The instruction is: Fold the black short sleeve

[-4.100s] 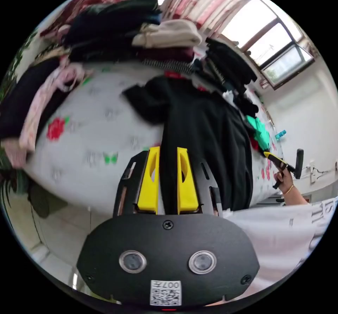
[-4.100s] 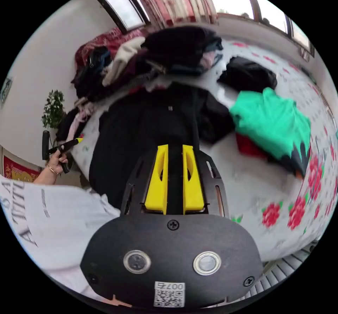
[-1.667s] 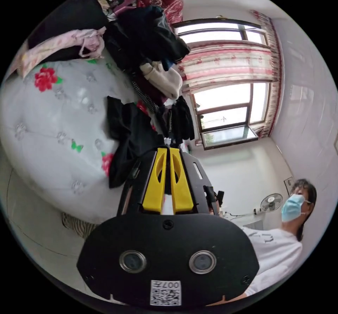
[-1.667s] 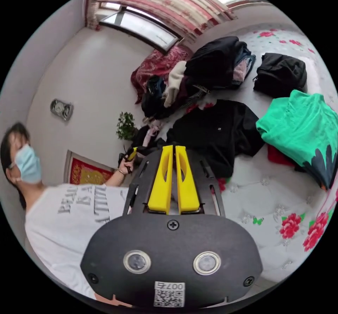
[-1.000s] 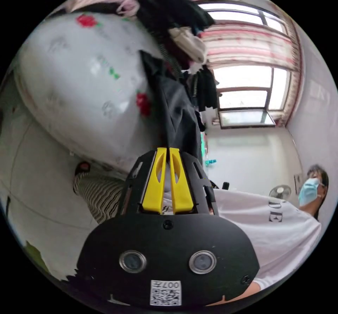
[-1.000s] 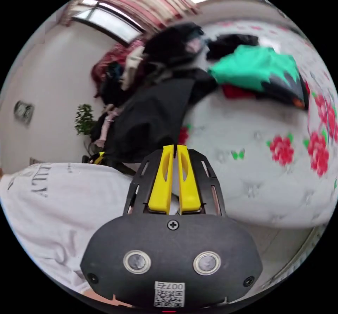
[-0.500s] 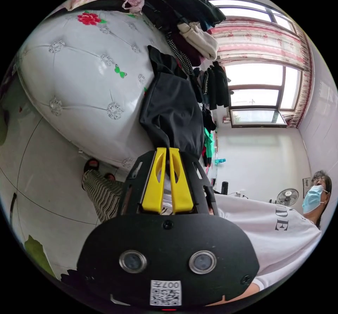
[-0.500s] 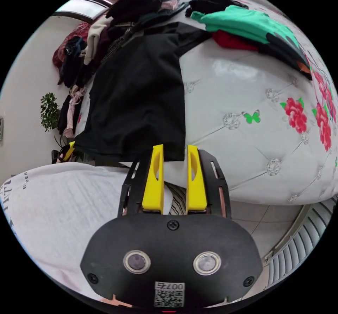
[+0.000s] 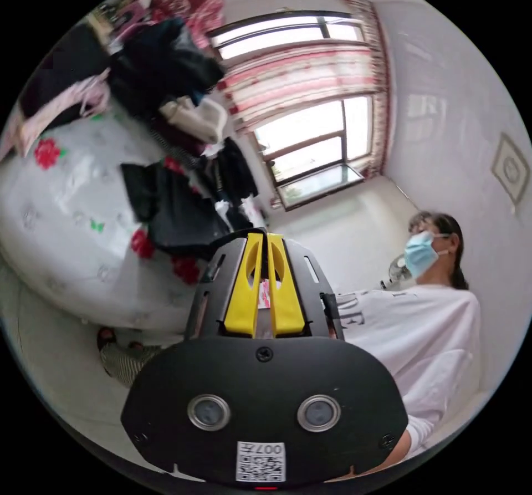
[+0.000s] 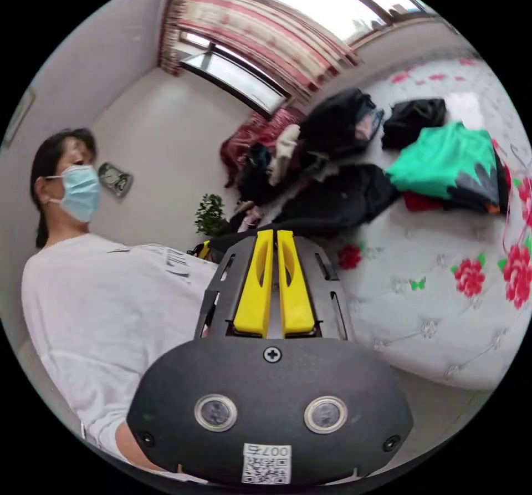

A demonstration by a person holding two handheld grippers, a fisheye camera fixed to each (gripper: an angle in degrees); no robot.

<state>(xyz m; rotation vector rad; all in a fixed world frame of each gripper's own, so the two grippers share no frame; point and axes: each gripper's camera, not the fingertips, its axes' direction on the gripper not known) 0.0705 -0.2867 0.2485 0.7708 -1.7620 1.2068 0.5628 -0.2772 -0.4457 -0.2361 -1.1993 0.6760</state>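
Note:
The black short sleeve (image 9: 177,218) lies on the white flowered bed (image 9: 66,240), with its near hem lifted off the mattress. My left gripper (image 9: 264,238) is shut, and the dark hem runs up into its yellow jaw tips. In the right gripper view the shirt (image 10: 338,198) spreads toward the clothes pile, its hem stretched as a dark band to my right gripper (image 10: 275,233). That gripper's jaws are closed on the hem. The left gripper (image 10: 200,250) peeks out at the far end of the band, in front of the person's chest.
A person in a white T-shirt (image 9: 410,317) stands close behind both grippers. A tall heap of clothes (image 9: 160,68) lies at the bed's far side. A green garment (image 10: 443,159) lies over red and dark ones beside the shirt. A potted plant (image 10: 209,213) stands by the wall.
The right gripper's jaws, open at the hem half a second ago, are now closed on it. Both views have swung upward, and the hem has risen from the bed edge.

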